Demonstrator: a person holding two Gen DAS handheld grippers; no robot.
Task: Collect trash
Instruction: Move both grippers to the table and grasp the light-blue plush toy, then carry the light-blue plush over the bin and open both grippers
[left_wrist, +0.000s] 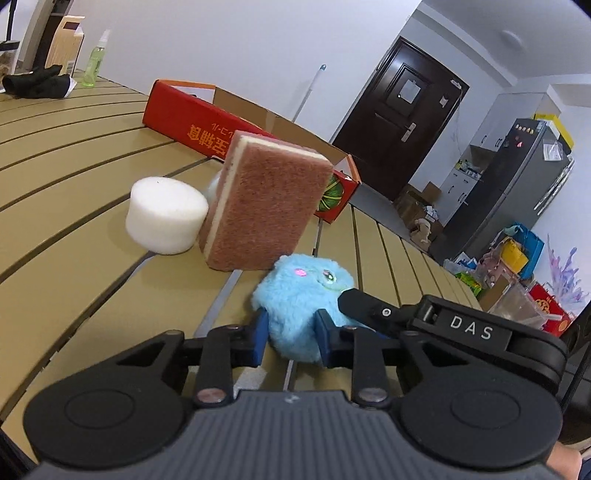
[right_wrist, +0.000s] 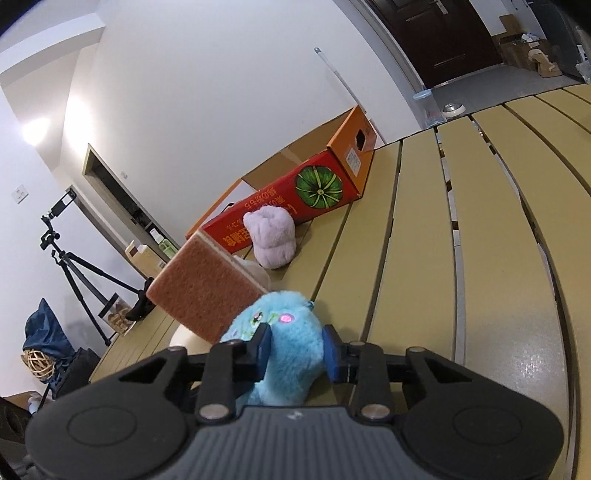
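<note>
where the left wrist view looks across the slatted desk (left_wrist: 74, 192), the left gripper (left_wrist: 291, 332) sits low in the middle, its two blue pads clenched on one fluffy blue toy (left_wrist: 299, 295). the black tip of the right gripper (left_wrist: 354, 299) comes in from the right and touches the same toy. above it, in the middle of the frame, one brown sponge (left_wrist: 266, 206) stands on edge, one white foam cylinder (left_wrist: 166, 218) just to its left, and one open red box (left_wrist: 192, 122) behind them. one green spray bottle (left_wrist: 94, 62) stands at upper left.

in the right wrist view, the right gripper (right_wrist: 297, 349) at lower middle also grasps the blue toy (right_wrist: 284, 347), pads pressed into its fur. the sponge (right_wrist: 207, 288) leans at its left, one pale purple plush (right_wrist: 271, 236) above it, against the red box (right_wrist: 295, 199). one tripod (right_wrist: 70, 266) stands at far left.
</note>
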